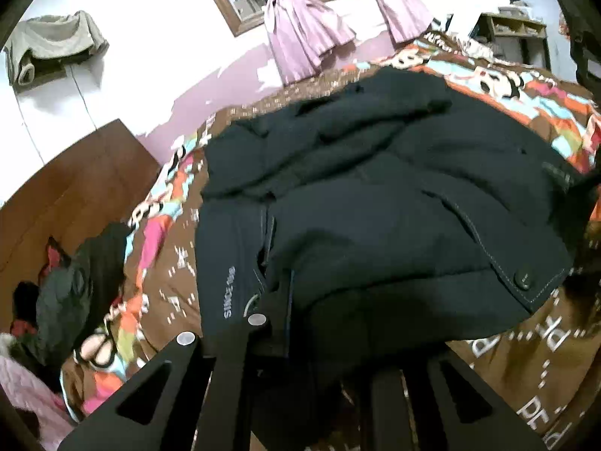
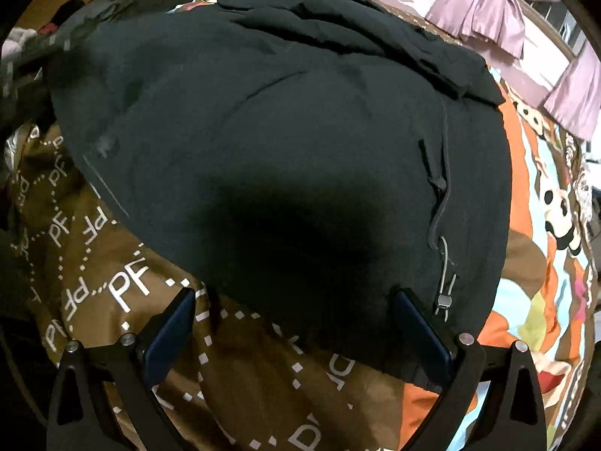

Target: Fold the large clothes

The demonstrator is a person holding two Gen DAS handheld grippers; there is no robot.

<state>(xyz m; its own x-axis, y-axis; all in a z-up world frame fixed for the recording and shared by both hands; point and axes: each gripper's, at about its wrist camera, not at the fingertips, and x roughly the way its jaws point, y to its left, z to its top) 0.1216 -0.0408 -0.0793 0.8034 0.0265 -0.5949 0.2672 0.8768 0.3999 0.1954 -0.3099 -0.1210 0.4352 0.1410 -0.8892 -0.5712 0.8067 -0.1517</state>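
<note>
Left wrist view: puffy dark jacket [image 1: 375, 195] lies rumpled on patterned quilt [image 1: 533, 360].

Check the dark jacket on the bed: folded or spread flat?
Partly folded. The dark jacket lies bunched on the patterned bedspread, a sleeve doubled across its upper part, layers overlapping. How neatly, cannot tell.

1. Brown quilt cover [image 1: 533, 368] printed with white dotted "PF" lettering and bright cartoon patches — spread over the bed.
2. Lilac pleated curtains [image 1: 300, 30] — tied at the middle, hanging before a wood-framed barred window [image 1: 233, 3].
3. Brown wooden headboard [image 1: 75, 188] — at the bed's left.
4. Heap of dark, red and pink clothes [image 1: 64, 300] — beside the headboard.
5. Beige cloth [image 1: 56, 43] — draped high on the white wall.
6. Wooden cubby shelf [image 1: 514, 35] — beyond the bed's far end.
</note>
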